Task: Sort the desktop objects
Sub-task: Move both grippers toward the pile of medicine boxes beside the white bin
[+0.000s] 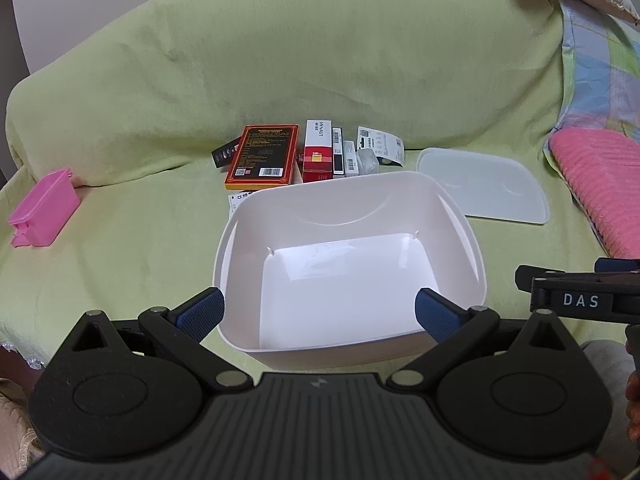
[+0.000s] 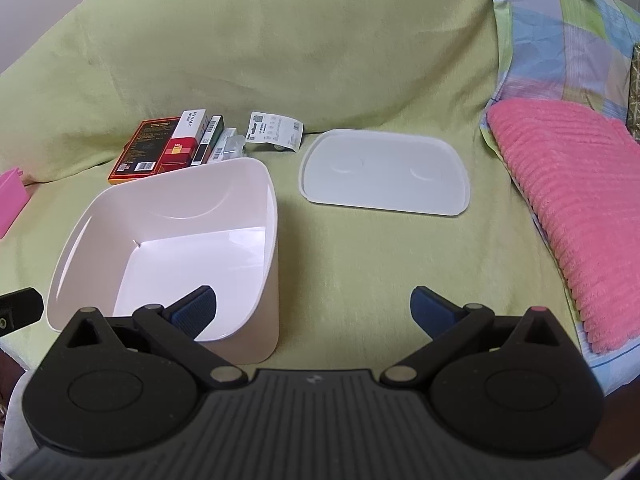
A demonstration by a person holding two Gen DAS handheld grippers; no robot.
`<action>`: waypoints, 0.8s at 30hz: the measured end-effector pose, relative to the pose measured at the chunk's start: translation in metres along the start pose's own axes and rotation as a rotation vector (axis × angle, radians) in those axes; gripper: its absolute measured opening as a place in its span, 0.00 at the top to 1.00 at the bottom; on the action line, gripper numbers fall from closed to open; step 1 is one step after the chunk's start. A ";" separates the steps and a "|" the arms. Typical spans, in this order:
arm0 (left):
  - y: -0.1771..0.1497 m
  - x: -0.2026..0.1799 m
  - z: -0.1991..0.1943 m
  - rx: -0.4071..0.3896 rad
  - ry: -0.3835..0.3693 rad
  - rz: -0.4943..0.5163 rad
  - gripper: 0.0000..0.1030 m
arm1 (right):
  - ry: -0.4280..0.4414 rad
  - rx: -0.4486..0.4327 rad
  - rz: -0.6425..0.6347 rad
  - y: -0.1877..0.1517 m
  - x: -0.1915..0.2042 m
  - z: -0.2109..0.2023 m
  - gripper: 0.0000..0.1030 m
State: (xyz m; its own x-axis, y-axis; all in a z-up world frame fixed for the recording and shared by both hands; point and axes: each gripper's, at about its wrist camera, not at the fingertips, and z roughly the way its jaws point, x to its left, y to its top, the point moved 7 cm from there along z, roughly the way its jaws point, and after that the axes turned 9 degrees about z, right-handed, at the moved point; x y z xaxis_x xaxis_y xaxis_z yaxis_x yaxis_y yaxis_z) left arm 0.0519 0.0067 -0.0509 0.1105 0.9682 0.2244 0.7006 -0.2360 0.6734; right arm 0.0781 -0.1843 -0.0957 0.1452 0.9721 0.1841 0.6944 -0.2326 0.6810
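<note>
White bin [image 1: 352,216] sat empty on green blanket [image 1: 160,220], lid [image 2: 384,172] laid off just to its right, probably so items could drop straight in. Small boxes [image 1: 280,156] lay clustered just behind bin: orange-bordered flat one, red-white carton, slim packs, tags. Pink case [image 1: 44,212] well apart, left. Left gripper [image 1: 318,312] and right gripper [image 2: 312,308] both spread wide, holding nothing, near the bin's front.

we see only part of the pink box [image 2: 10,200], cut by the right wrist view's left edge. the white bin [image 1: 460,236] hides the lower edge of the boxes [image 1: 316,152] behind it. their small print is unreadable. the right gripper [image 1: 580,292] runs off the left view's edge.
</note>
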 end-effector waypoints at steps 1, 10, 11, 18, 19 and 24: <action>0.000 0.000 0.000 0.001 -0.001 -0.001 0.01 | 0.000 0.000 0.000 0.000 0.001 0.000 0.01; -0.002 0.002 0.003 0.006 -0.012 -0.007 0.01 | -0.006 -0.004 -0.006 0.002 0.000 0.003 0.01; -0.002 0.003 0.003 0.005 -0.013 -0.009 0.01 | -0.010 -0.002 -0.010 0.003 0.001 0.006 0.01; -0.003 0.005 0.008 0.010 -0.021 -0.015 0.01 | -0.020 0.001 -0.016 -0.001 0.001 0.005 0.01; -0.003 0.005 0.009 0.012 -0.021 -0.016 0.01 | -0.022 0.004 -0.017 0.000 0.001 0.007 0.01; -0.007 0.008 0.013 0.016 -0.025 -0.025 0.01 | -0.022 0.012 -0.017 -0.002 0.003 0.010 0.01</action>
State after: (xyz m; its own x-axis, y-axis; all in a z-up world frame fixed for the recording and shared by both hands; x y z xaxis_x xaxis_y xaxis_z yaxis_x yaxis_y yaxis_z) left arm 0.0572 0.0173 -0.0629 0.1106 0.9756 0.1896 0.7146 -0.2106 0.6671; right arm 0.0846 -0.1811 -0.1038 0.1486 0.9764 0.1567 0.7055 -0.2157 0.6751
